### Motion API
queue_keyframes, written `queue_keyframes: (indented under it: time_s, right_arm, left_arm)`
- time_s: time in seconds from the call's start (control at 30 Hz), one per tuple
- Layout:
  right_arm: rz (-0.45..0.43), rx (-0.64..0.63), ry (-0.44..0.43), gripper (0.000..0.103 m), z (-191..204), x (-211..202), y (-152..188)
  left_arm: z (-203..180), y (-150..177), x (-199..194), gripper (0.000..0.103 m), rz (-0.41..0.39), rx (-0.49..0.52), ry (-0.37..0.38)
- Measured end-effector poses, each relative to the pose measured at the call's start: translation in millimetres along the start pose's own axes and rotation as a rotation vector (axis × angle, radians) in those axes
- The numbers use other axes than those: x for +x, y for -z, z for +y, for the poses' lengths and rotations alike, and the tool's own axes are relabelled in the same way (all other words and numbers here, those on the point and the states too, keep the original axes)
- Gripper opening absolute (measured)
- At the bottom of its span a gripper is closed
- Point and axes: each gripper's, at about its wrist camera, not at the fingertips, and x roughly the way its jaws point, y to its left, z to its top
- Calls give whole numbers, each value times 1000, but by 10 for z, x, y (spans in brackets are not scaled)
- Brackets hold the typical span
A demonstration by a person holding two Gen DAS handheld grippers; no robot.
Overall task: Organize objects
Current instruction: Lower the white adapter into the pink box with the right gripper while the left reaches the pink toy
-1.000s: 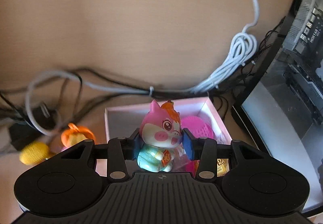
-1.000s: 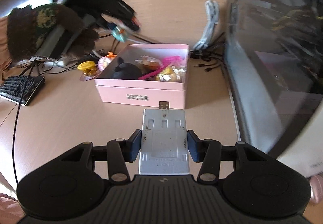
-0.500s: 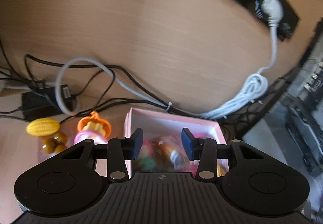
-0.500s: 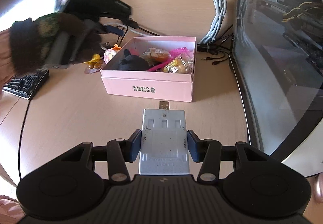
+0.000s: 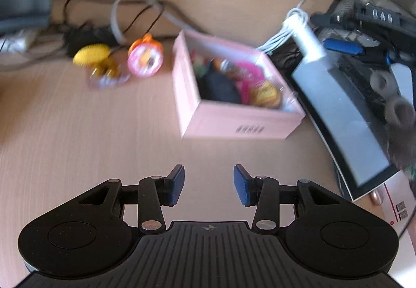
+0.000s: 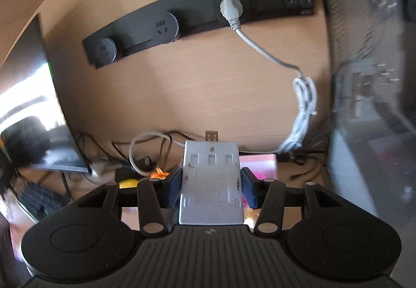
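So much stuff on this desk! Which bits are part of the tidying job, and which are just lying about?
Part of the job:
- pink box with toys inside
- yellow toy and round pink toy beside the box
- grey USB gadget clamped in the right gripper
- left gripper, open

Just lying about:
- power strip
- white cable bundle
- computer case

toys (image 5: pixel 118 64) left of box (image 5: pixel 234 124)
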Motion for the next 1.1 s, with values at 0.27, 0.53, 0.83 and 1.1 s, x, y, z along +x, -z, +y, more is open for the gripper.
queue_keyframes:
  time_s: [0.27, 0.53, 0.83, 1.1]
  right_arm:
    - [13, -7, 66, 90, -92, 4, 208]
    - [121, -162, 190, 99, -3, -84, 845]
    - [139, -336, 245, 103, 289, -310, 1191]
    - [197, -344, 303, 103, 336, -305, 1377]
  left_arm:
    - [430, 234, -53, 45, 29, -102, -68]
    - [554, -158, -101, 45, -137, -122, -106]
    - [774, -985, 343, 45, -204, -111, -151]
    - [779, -1535, 973, 45, -186, -151, -79]
